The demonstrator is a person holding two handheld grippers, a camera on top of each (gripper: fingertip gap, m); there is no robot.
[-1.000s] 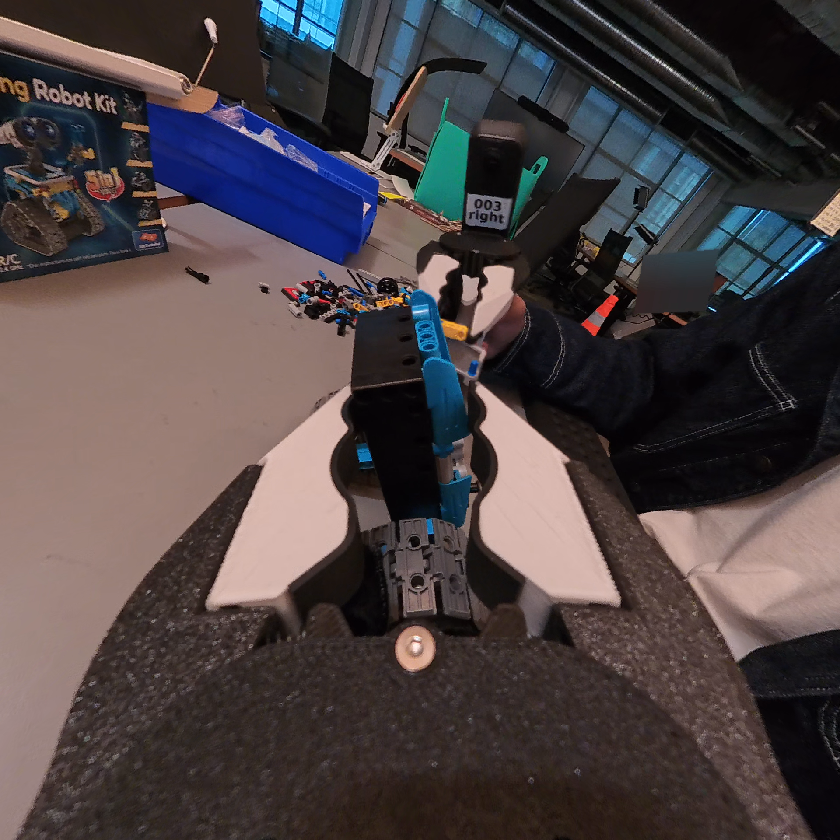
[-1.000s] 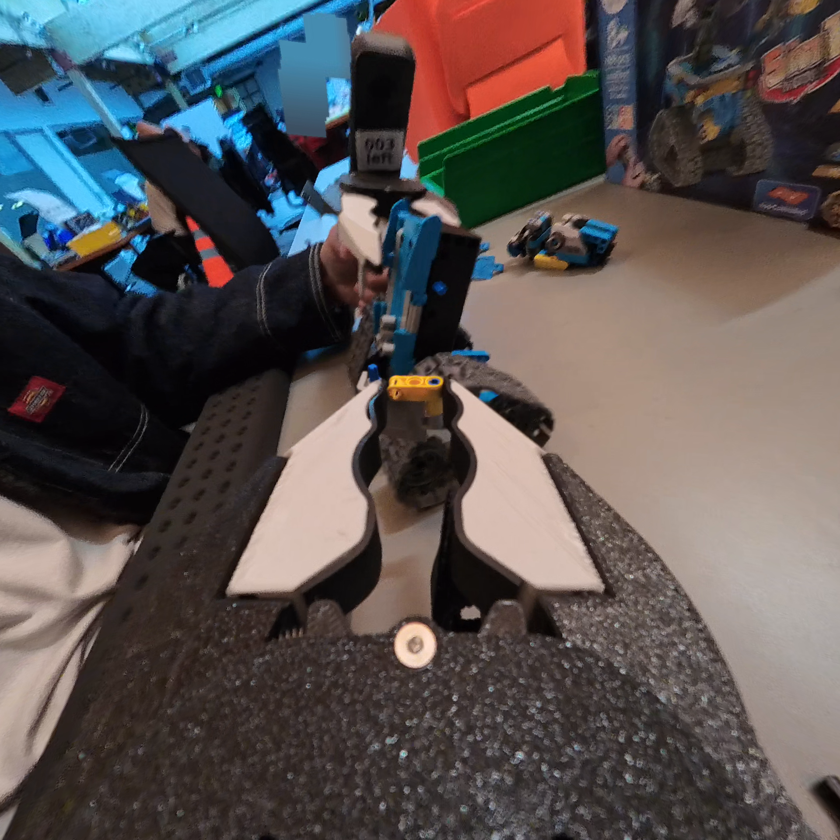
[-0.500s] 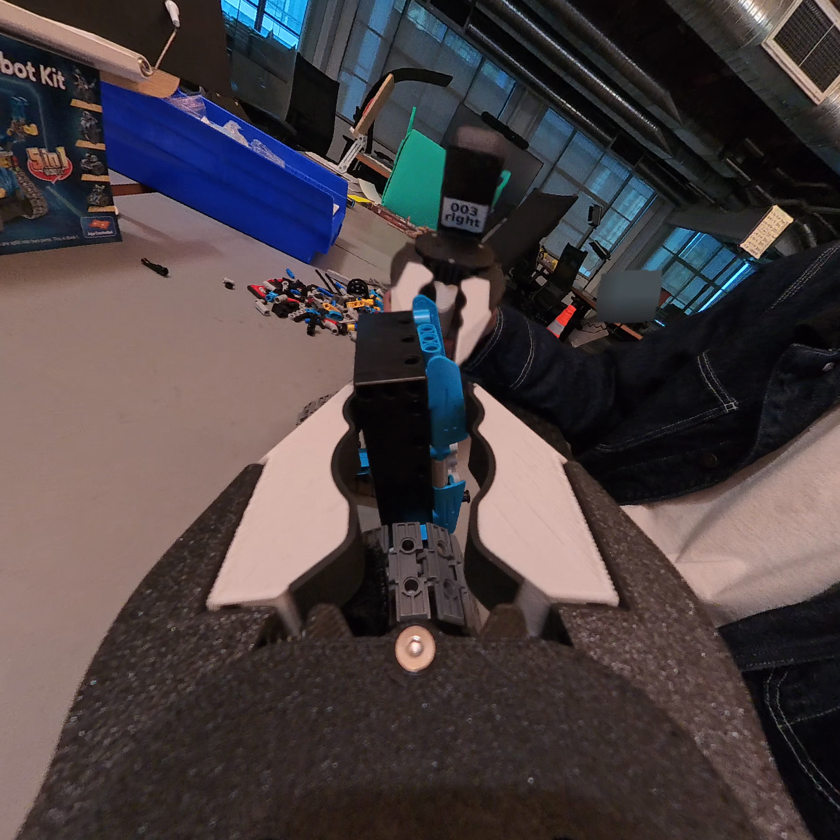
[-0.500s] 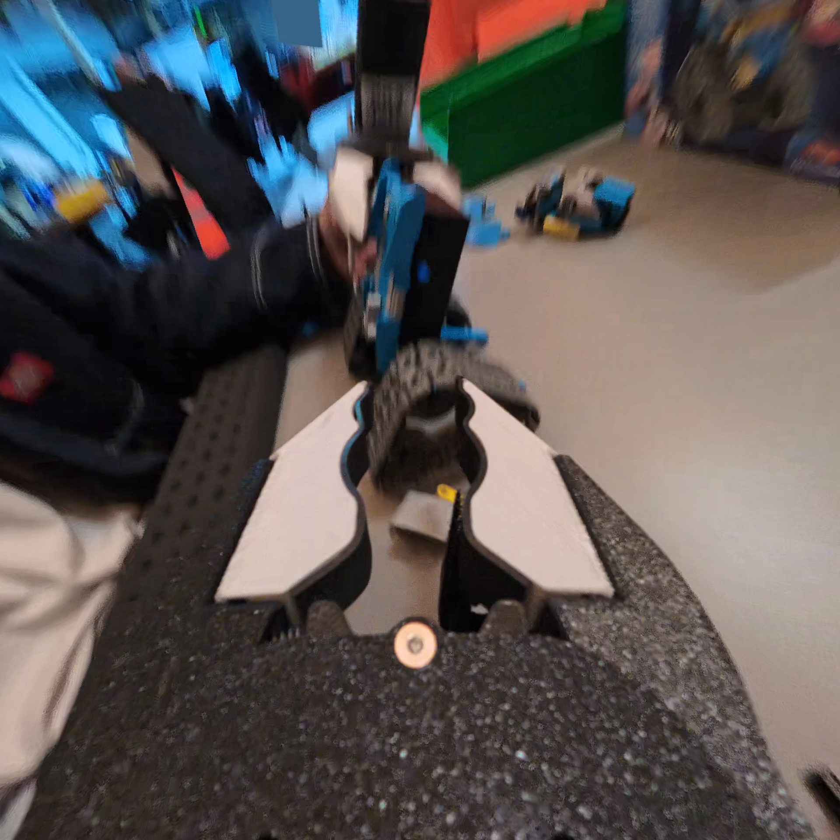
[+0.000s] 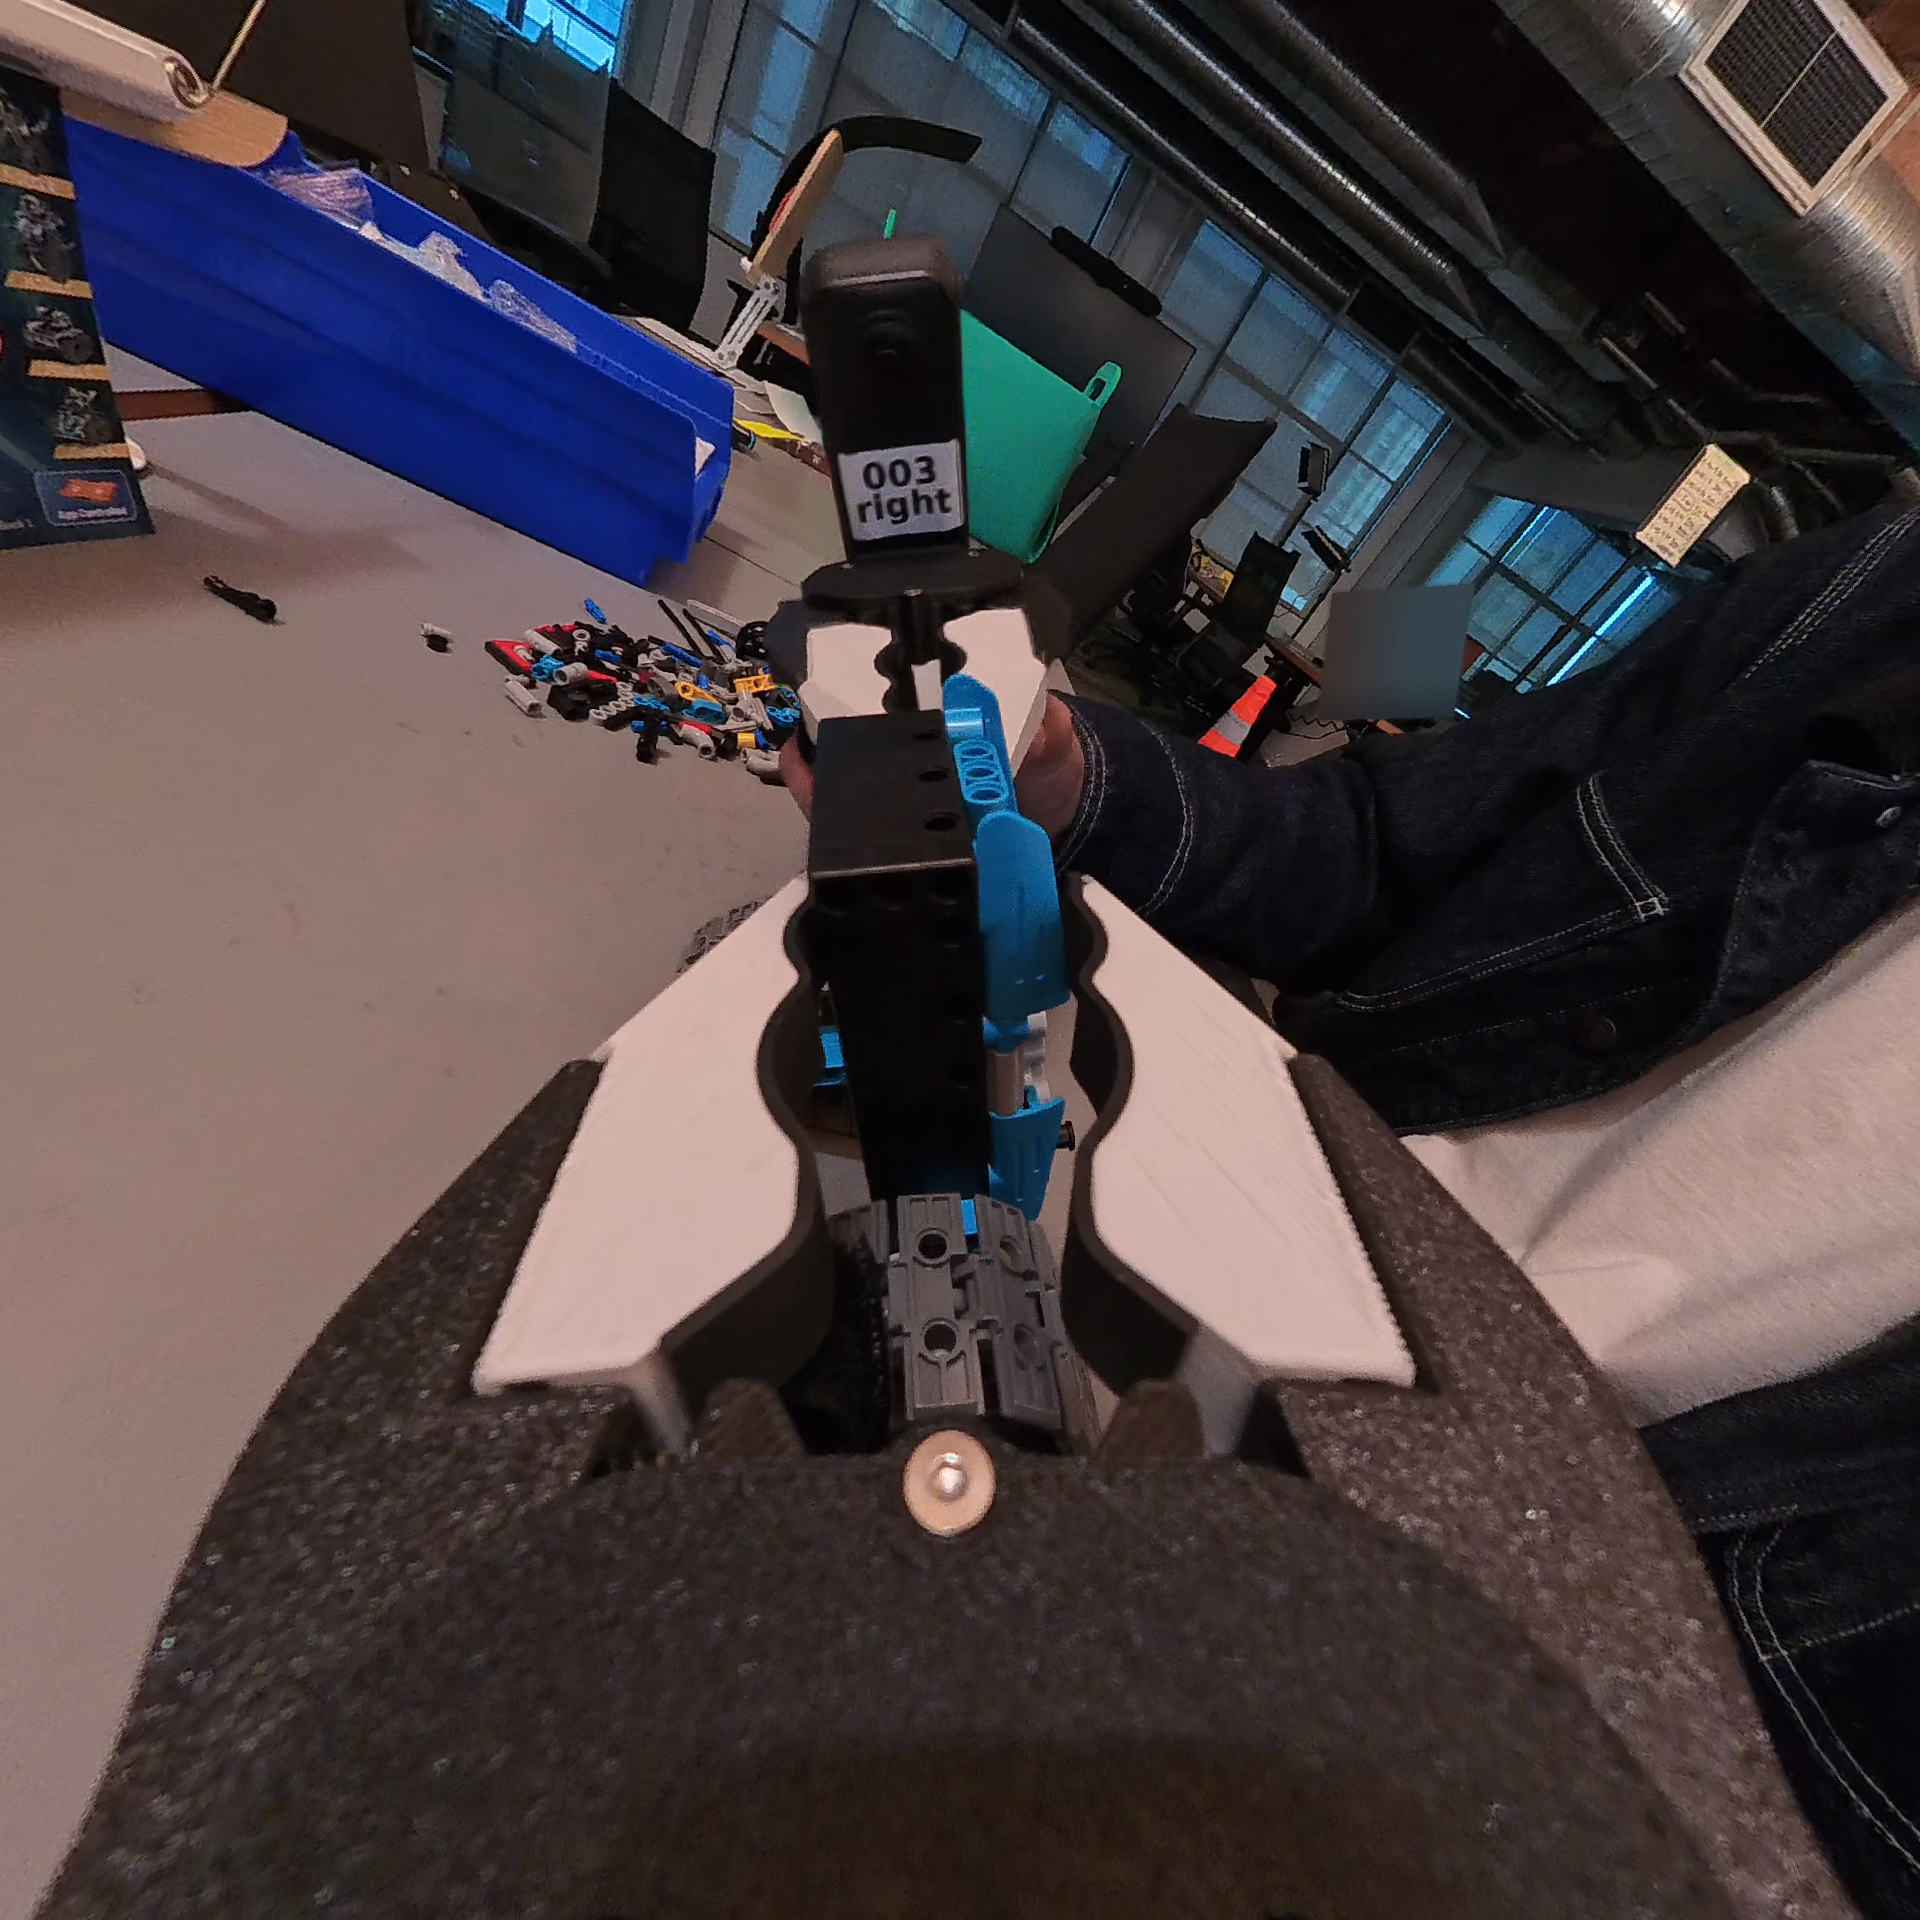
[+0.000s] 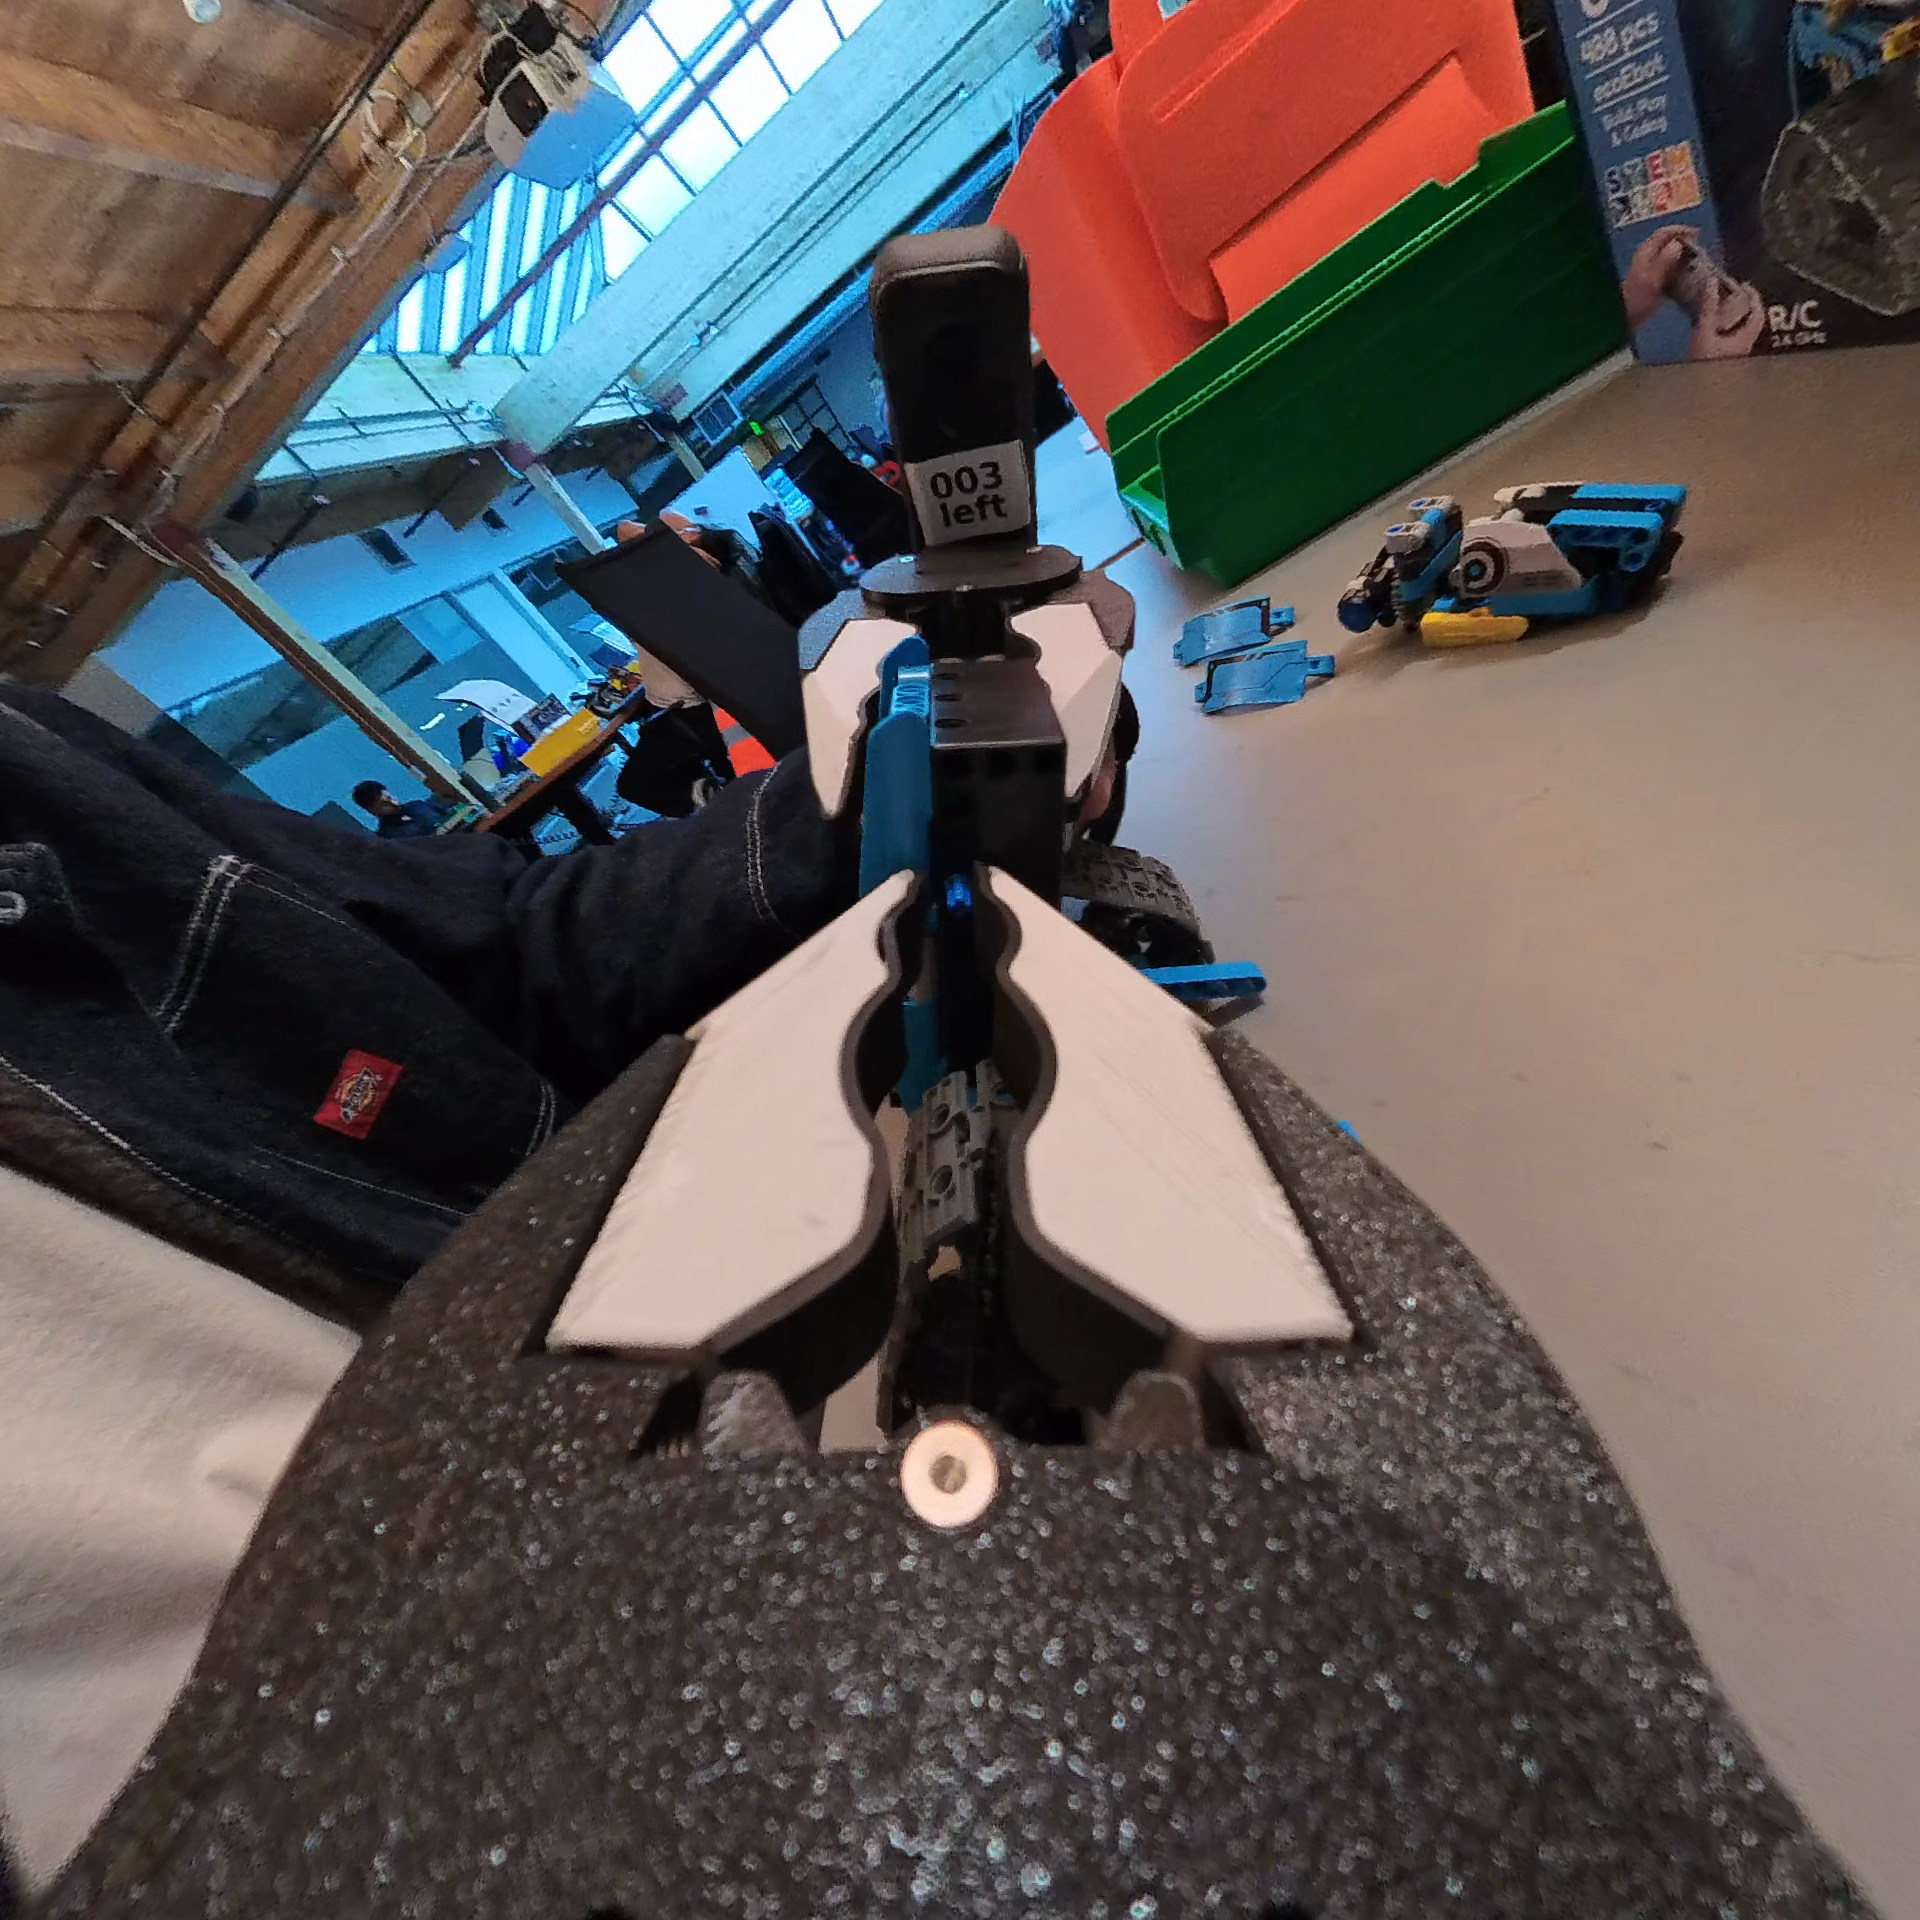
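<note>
Left wrist view: the left gripper [image 5: 940,914] is clamped on the toy model [image 5: 904,997], whose black-and-blue block stands upright, long axis running up between the fingers, above the grey table [image 5: 312,935]. Right wrist view: the right gripper [image 6: 951,883] faces it from the opposite side, fingers drawn close around the same model [image 6: 966,790]; whether they grip it cannot be told.

Your left gripper [image 5: 940,914] and right gripper [image 6: 951,914] face each other, with the black and blue model [image 5: 914,935] filling the gap between them. Open bench [image 5: 260,935] lies to one side; the loose parts pile [image 5: 644,691], blue bin [image 5: 395,343], green bin [image 6: 1351,364] and small built model [image 6: 1507,561] block its far edge.
</note>
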